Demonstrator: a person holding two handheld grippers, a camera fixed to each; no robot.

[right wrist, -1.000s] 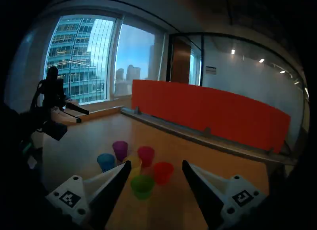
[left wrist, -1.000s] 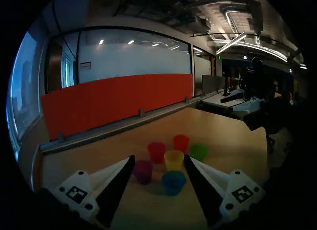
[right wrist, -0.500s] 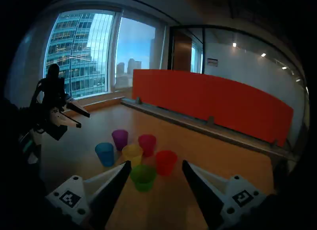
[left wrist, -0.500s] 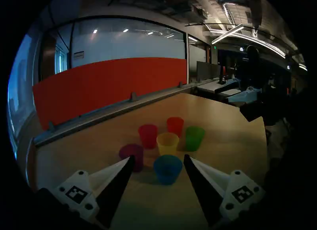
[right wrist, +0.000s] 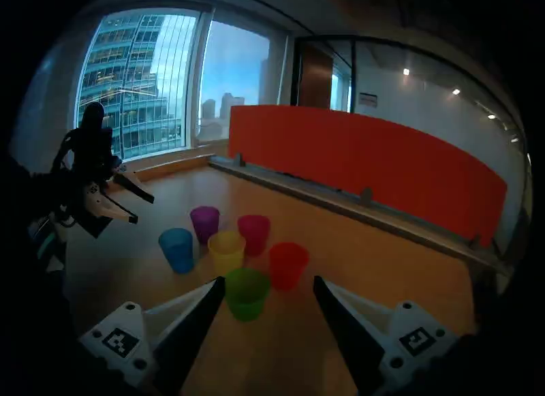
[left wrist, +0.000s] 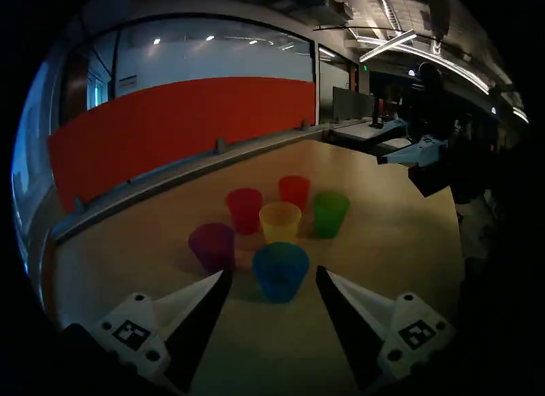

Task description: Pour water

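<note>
Blue cup (left wrist: 280, 271) ahead of left hand-held gripper (left wrist: 272, 272), green cup (right wrist: 246, 294) ahead of right hand-held gripper (right wrist: 268, 280), both spread wide, empty

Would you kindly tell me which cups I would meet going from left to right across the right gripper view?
blue cup → purple cup → yellow cup → pink cup → red cup

No text can be read. Square black-and-white code tags (left wrist: 131, 333) stand on the fingers (left wrist: 197, 307); a notice (right wrist: 368, 100) on the glass wall (right wrist: 422, 116) is too small to read.
</note>
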